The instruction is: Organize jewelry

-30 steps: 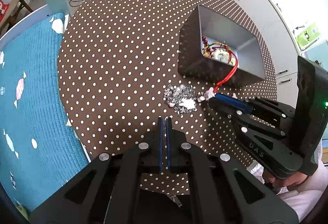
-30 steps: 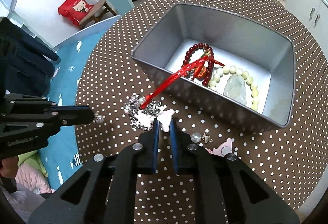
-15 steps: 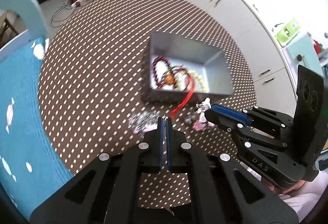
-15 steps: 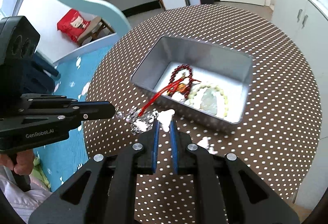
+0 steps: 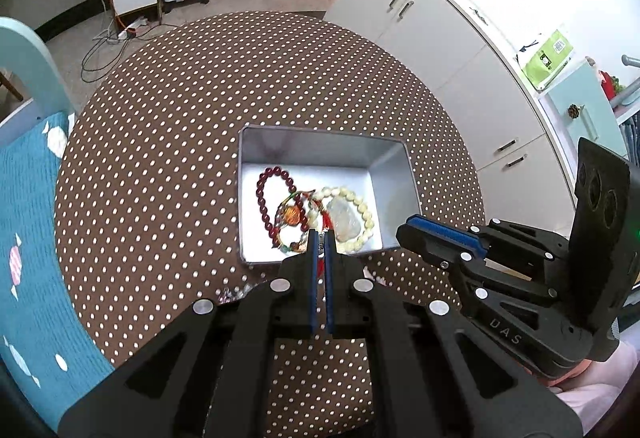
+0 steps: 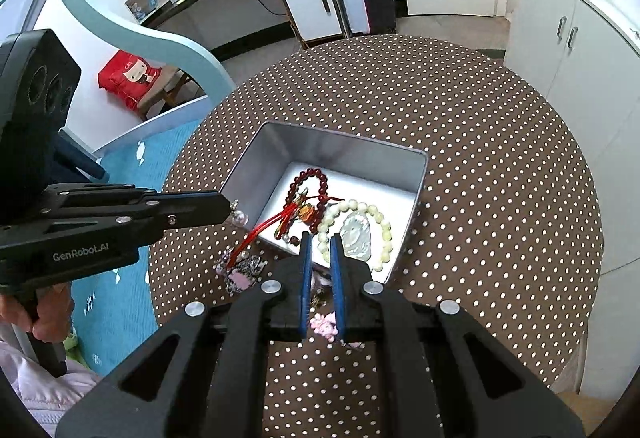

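A silver tin box (image 5: 390,149) (image 6: 244,165) stands on the polka-dot table. In it lie a dark red bead bracelet (image 5: 264,201) (image 6: 310,173), a cream bead bracelet with a pale pendant (image 5: 348,222) (image 6: 358,228) and a red-cord piece whose cord (image 6: 262,230) hangs over the near wall. My left gripper (image 5: 319,236) (image 6: 230,205) is shut on a small pearl earring (image 6: 239,215), held above the box's near left edge. My right gripper (image 6: 320,238) (image 5: 406,228) is narrowly apart with nothing between its fingers, raised over the box's near edge.
A silver-and-pink jewelry heap (image 6: 240,272) lies on the table (image 5: 160,125) by the box's near corner. Small pink pieces (image 6: 324,322) lie under my right gripper. A teal rug (image 5: 28,238) borders the table on the left; white cabinets (image 5: 460,49) stand to the right.
Both grippers have risen and pulled back from the table. The white bow piece the right gripper held is gone from its fingers. The left gripper now carries a pearl earring.
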Tool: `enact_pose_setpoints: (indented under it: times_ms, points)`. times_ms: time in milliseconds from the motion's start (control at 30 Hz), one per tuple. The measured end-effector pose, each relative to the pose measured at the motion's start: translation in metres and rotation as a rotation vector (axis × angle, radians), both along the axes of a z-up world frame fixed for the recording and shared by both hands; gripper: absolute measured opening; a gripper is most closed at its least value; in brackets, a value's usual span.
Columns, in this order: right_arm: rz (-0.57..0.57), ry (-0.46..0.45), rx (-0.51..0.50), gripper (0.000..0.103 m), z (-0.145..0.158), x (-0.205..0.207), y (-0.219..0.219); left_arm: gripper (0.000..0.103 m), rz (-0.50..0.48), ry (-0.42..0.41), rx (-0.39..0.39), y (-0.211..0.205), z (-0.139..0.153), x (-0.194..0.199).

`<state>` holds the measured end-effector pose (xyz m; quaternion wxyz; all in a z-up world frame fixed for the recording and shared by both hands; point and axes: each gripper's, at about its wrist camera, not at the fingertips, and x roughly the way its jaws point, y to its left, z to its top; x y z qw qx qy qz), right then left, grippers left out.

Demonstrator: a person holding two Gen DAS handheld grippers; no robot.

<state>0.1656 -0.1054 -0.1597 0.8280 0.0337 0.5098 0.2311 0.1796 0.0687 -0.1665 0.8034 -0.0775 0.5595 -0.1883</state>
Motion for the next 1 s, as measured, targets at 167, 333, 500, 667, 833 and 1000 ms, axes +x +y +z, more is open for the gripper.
enact_pose_setpoints:
  times_ms: [167, 333, 500, 667, 833, 1000]
  points:
    - [-0.011, 0.009, 0.005, 0.011, -0.001, 0.004, -0.005, 0.003, -0.004, 0.003, 0.014, -0.011, 0.000, 0.009]
    - [-0.007, 0.024, 0.034, 0.014, -0.001, 0.002, -0.010, 0.003, 0.016, 0.011, 0.019, -0.013, -0.006, 0.011]
    - [0.093, 0.058, 0.108, 0.037, 0.000, -0.008, -0.001, 0.003, 0.041, 0.012, 0.026, 0.001, -0.011, 0.001]
    - [0.181, 0.097, 0.040, 0.038, -0.017, -0.018, 0.021, 0.003, 0.044, 0.026, 0.025, 0.009, -0.014, -0.006]
    - [0.191, 0.131, -0.058, 0.037, -0.043, -0.016, 0.035, 0.003, 0.031, 0.023, 0.064, 0.017, -0.013, -0.023]
    - [0.200, 0.137, -0.121, 0.036, -0.059, -0.015, 0.053, 0.003, 0.049, 0.051, 0.092, 0.030, -0.021, -0.040]
